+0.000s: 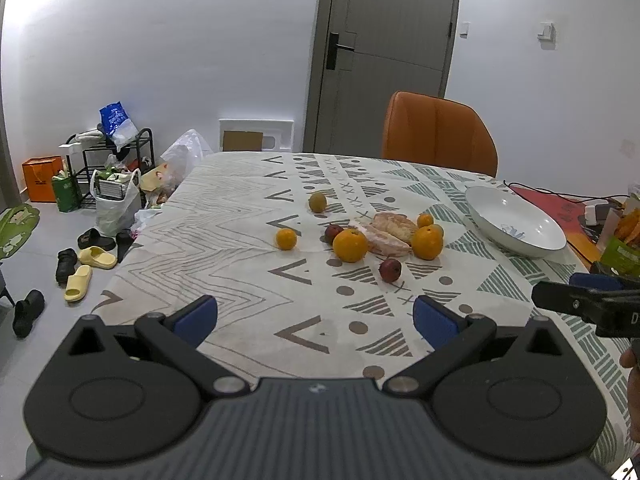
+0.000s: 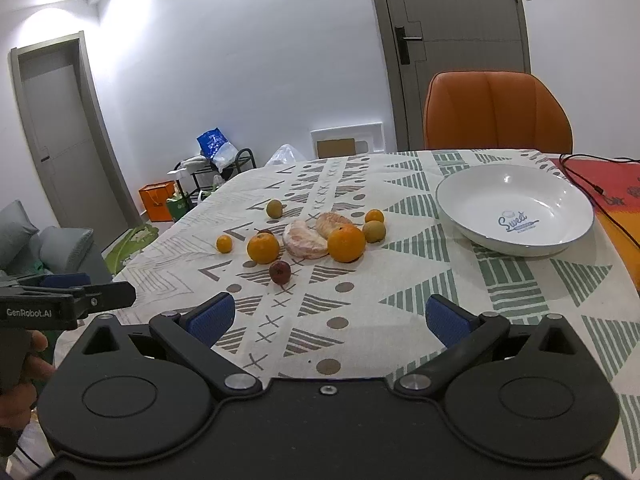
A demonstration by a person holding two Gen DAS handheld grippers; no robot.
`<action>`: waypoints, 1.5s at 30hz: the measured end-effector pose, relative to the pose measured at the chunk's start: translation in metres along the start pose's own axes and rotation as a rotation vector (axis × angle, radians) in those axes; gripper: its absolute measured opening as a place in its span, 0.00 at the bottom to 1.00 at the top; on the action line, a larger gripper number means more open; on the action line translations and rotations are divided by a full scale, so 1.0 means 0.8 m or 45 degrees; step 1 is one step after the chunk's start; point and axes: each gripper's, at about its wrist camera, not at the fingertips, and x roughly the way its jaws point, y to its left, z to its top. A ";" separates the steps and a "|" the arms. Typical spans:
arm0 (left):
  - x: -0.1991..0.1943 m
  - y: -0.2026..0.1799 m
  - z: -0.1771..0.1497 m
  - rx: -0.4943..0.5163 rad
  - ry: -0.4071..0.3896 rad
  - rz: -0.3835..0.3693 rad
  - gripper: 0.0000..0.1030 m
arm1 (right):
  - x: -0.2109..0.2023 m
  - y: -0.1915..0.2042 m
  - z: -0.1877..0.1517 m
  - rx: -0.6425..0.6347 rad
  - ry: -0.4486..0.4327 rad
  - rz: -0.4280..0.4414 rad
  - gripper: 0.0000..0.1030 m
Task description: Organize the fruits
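Note:
Fruit lies loose on the patterned tablecloth [image 1: 240,264]: two large oranges [image 1: 350,245] [image 2: 346,243], small oranges [image 1: 286,239], dark red fruits [image 1: 390,270] [image 2: 280,272], greenish-brown round fruits [image 1: 318,202] [image 2: 275,208] and peeled pomelo pieces [image 1: 390,232] [image 2: 305,239]. A white bowl [image 1: 514,222] [image 2: 516,208] stands empty to the right of the fruit. My left gripper [image 1: 316,320] hovers open over the near table, short of the fruit. My right gripper [image 2: 328,318] is open too, nothing between its blue pads. Each gripper shows at the edge of the other's view.
An orange chair [image 1: 438,134] [image 2: 498,112] stands at the far side of the table. A black cable [image 2: 588,184] and a red cloth [image 2: 612,184] lie right of the bowl. Bags, a shoe rack [image 1: 116,160] and slippers clutter the floor at left.

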 end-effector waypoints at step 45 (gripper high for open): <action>0.123 -0.008 0.056 -0.025 0.050 -0.081 0.84 | 0.111 -0.047 0.055 0.036 0.039 0.070 1.00</action>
